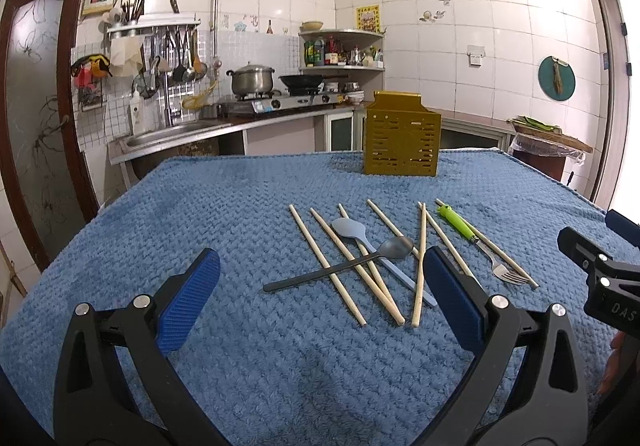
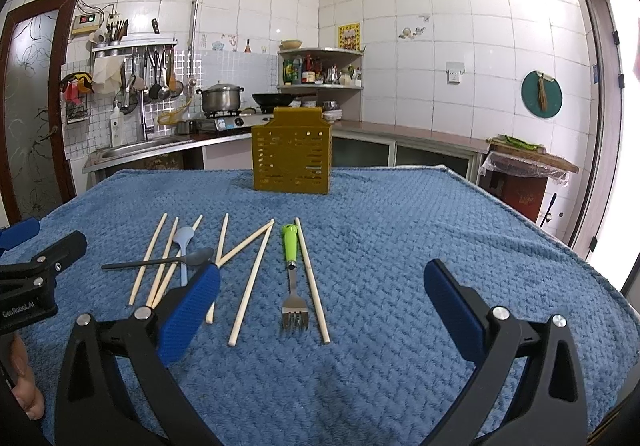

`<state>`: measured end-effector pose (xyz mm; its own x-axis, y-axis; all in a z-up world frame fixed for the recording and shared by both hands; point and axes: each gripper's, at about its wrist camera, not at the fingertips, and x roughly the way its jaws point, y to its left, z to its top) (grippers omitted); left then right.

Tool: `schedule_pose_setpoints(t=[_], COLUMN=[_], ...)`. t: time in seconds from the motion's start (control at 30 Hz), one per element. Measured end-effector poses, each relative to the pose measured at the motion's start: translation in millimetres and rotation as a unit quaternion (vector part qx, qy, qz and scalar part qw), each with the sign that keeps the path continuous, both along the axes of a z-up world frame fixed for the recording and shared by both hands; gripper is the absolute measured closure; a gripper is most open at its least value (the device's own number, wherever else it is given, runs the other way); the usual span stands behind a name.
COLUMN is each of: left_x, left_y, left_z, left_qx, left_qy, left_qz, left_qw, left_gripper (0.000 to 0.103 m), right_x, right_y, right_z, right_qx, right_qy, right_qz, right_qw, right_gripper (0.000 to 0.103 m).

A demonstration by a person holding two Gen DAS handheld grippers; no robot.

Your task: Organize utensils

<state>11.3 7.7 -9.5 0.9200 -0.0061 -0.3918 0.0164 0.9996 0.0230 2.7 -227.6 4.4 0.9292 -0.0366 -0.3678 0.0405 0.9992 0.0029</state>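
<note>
Spread over a blue towel (image 2: pixel 400 246), chopsticks (image 2: pixel 251 282), two spoons (image 1: pixel 376 252) and a fork (image 2: pixel 294 286) are seen unsorted near the far caddy (image 2: pixel 291 154), both grippers (image 1: pixel 320 302) (image 2: pixel 320 302) held wide open and empty, so a first pick is judged next.

Holder: slotted mustard-yellow utensil box (image 2: pixel 292 150) — upright near the table's far edge.
Chopsticks: pale wooden chopsticks (image 2: pixel 251 281) — scattered flat mid-table.
Spoons: dark spoon (image 1: pixel 340 268) lying across a pale blue spoon (image 1: pixel 352 232).
Fork: green-handled fork (image 2: pixel 293 278), tines toward the near edge.
</note>
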Motion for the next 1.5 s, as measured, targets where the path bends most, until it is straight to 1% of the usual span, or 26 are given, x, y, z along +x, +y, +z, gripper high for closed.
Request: schedule_pose_setpoints(t=[0.1, 0.13, 0.23, 0.3, 0.33, 0.47, 0.53, 0.6, 0.77, 0.9, 0.97, 1.07, 1.13, 1.17, 1.2, 1.23, 1.27, 1.3, 1.33, 1.37, 1.4, 1.47, 1.5], left_x=[12, 18, 30, 42, 51, 79, 97, 109, 149, 182, 197, 209, 211, 214, 216, 218, 218, 218, 218, 217, 218, 218, 219], left_y=[3, 4, 9, 12, 14, 21, 24, 27, 29, 28, 27, 26, 28, 33, 33, 34, 35, 36, 36, 35, 34, 31, 31], left_z=[-2, -1, 3, 8, 10, 15, 18, 22, 28, 20, 16, 3, -7, -14, -18, -24, -26, -29, -30, -31, -31, -31, -31], left_qx=[-0.007, -0.008, -0.007, -0.011, -0.016, -0.03, -0.03, -0.028, -0.037, -0.055, -0.055, -0.049, -0.049, -0.053, -0.055, -0.058, -0.058, -0.055, -0.052, -0.05, -0.049, -0.044, -0.041], left_qy=[0.027, 0.04, 0.063, 0.084, 0.098, 0.136, 0.146, 0.152, 0.162, 0.189, 0.199, 0.206, 0.21, 0.218, 0.226, 0.236, 0.241, 0.244, 0.245, 0.244, 0.244, 0.242, 0.242], left_qz=[0.003, 0.004, 0.007, 0.007, 0.005, 0.002, 0.003, 0.008, 0.015, 0.012, 0.013, 0.019, 0.025, 0.023, 0.022, 0.02, 0.019, 0.021, 0.023, 0.022, 0.019, 0.011, 0.009], left_qw=[0.9996, 0.9992, 0.998, 0.9964, 0.995, 0.9903, 0.9888, 0.988, 0.986, 0.9803, 0.9784, 0.977, 0.9761, 0.9743, 0.9723, 0.9697, 0.9686, 0.968, 0.968, 0.9682, 0.9684, 0.9693, 0.9694], left_gripper=[0.005, 0.005, 0.005, 0.005, 0.005, 0.005, 0.005, 0.005, 0.005, 0.005, 0.005, 0.005, 0.005, 0.005, 0.005, 0.005, 0.005, 0.006, 0.006, 0.006, 0.008, 0.012, 0.015], right_x=[10, 12, 28, 44, 59, 104, 130, 144, 183, 223, 232, 235, 233, 234, 234, 232, 233, 233, 234, 236, 238, 240, 240], right_y=[-2, -2, 2, 2, 2, 1, 1, 0, 4, 0, -6, -12, -14, -14, -14, -14, -14, -14, -14, -15, -15, -17, -17], right_z=[3, 5, 14, 17, 16, 8, 2, -2, -3, -15, -19, -24, -32, -36, -39, -44, -45, -47, -50, -53, -56, -57, -58], right_qx=[0.008, 0.009, -0.011, -0.011, -0.01, -0.003, 0.002, 0.004, -0.023, -0.041, -0.033, -0.009, -0.002, -0.004, -0.007, -0.009, -0.009, -0.009, -0.009, -0.009, -0.005, 0.01, 0.01], right_qy=[0.018, 0.017, 0.022, 0.033, 0.051, 0.099, 0.125, 0.135, 0.151, 0.19, 0.198, 0.202, 0.209, 0.214, 0.219, 0.222, 0.224, 0.227, 0.233, 0.238, 0.243, 0.245, 0.246], right_qz=[0.011, 0.012, 0.008, 0.02, 0.026, 0.044, 0.049, 0.05, 0.051, 0.04, 0.043, 0.052, 0.059, 0.06, 0.058, 0.057, 0.057, 0.056, 0.056, 0.056, 0.058, 0.064, 0.064], right_qw=[1.0, 1.0, 1.0, 0.999, 0.998, 0.994, 0.991, 0.99, 0.987, 0.98, 0.979, 0.978, 0.976, 0.975, 0.974, 0.973, 0.973, 0.972, 0.971, 0.97, 0.968, 0.967, 0.967], right_gripper=[0.004, 0.004, 0.004, 0.004, 0.004, 0.004, 0.004, 0.004, 0.004, 0.004, 0.004, 0.004, 0.004, 0.004, 0.005, 0.01, 0.013, 0.021, 0.031, 0.035, 0.037, 0.038, 0.042])
